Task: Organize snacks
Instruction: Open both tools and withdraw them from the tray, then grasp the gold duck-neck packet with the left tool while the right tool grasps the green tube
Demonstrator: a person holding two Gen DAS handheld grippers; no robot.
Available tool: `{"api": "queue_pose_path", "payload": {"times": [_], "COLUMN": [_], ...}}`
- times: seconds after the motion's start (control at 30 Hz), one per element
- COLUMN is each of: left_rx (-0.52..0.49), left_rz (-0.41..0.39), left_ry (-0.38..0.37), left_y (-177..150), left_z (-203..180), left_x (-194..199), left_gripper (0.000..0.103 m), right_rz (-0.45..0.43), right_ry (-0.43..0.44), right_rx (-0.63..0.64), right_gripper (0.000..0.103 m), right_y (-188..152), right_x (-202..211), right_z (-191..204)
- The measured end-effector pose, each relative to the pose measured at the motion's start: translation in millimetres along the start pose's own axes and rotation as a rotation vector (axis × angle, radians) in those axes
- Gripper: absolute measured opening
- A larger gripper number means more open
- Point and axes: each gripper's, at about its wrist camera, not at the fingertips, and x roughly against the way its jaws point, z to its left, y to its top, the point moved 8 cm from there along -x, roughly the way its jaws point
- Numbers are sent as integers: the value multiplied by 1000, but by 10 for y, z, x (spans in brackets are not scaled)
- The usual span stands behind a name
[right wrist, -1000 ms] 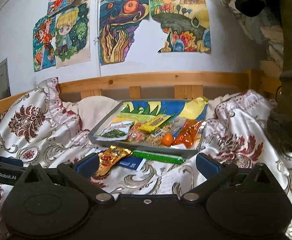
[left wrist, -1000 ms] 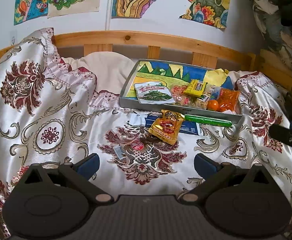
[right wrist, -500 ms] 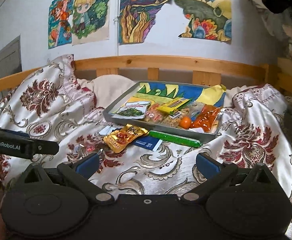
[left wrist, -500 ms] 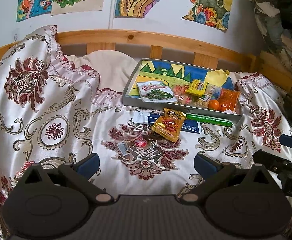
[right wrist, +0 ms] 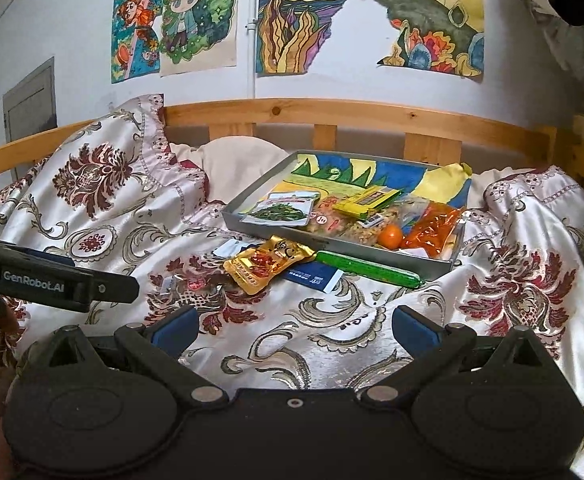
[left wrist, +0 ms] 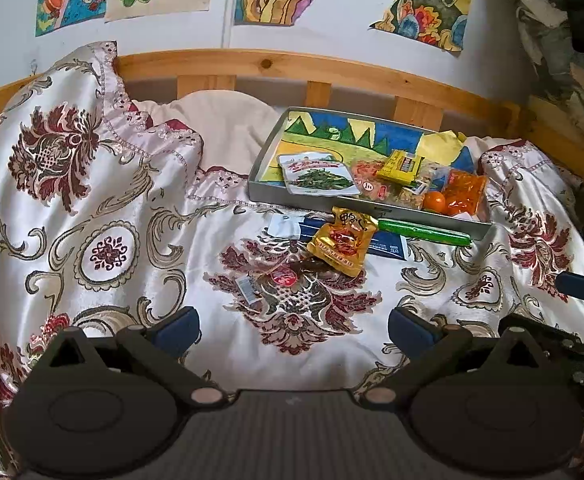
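Observation:
A grey tray (left wrist: 264, 196) (right wrist: 244, 224) lies on the bed with several snack packs and a small orange (left wrist: 434, 201) (right wrist: 391, 236) in it. In front of it on the quilt lie a gold snack packet (left wrist: 342, 240) (right wrist: 268, 265), a green stick (left wrist: 424, 233) (right wrist: 368, 269), a blue-and-white packet (left wrist: 388, 246) (right wrist: 312, 276) and small clear-wrapped sweets (left wrist: 284, 278). My left gripper (left wrist: 292, 326) is open and empty, well short of the packets. My right gripper (right wrist: 294, 326) is also open and empty, near the quilt's front.
The patterned quilt (left wrist: 104, 208) rises in a fold at the left. A wooden bed rail (left wrist: 332, 72) and a wall with posters stand behind the tray. A pillow (left wrist: 228, 128) lies left of the tray. Dark clutter fills the right edge.
Both grippers have drawn back and risen a little, so the bed looks wider. The right gripper has swung left, and each gripper now shows more in the other's view. Nothing was picked up.

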Motion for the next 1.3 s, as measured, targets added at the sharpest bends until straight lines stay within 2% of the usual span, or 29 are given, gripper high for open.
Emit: {"api": "queue_pose_path", "payload": {"times": [0.4, 0.67, 0.97, 1.13, 1.3], "left_rx": [25, -22, -19, -61, -101], "left_rz": [-13, 7, 58, 55, 52], "left_ry": [13, 52, 38, 25, 4], "left_y": [53, 72, 169, 307, 449], "left_z": [10, -4, -13, -122, -278], "left_x": [-68, -216, -529, -756, -1035], "left_gripper": [102, 102, 102, 102, 102], "right_rz": [26, 54, 111, 108, 106], "right_ry": [31, 58, 98, 67, 46], "right_rx": [-39, -64, -56, 7, -27], "right_gripper": [102, 102, 102, 102, 102], "right_y": [67, 187, 268, 273, 268], "right_x": [-24, -165, -504, -720, -971], "right_z": [-44, -143, -334, -484, -756]}}
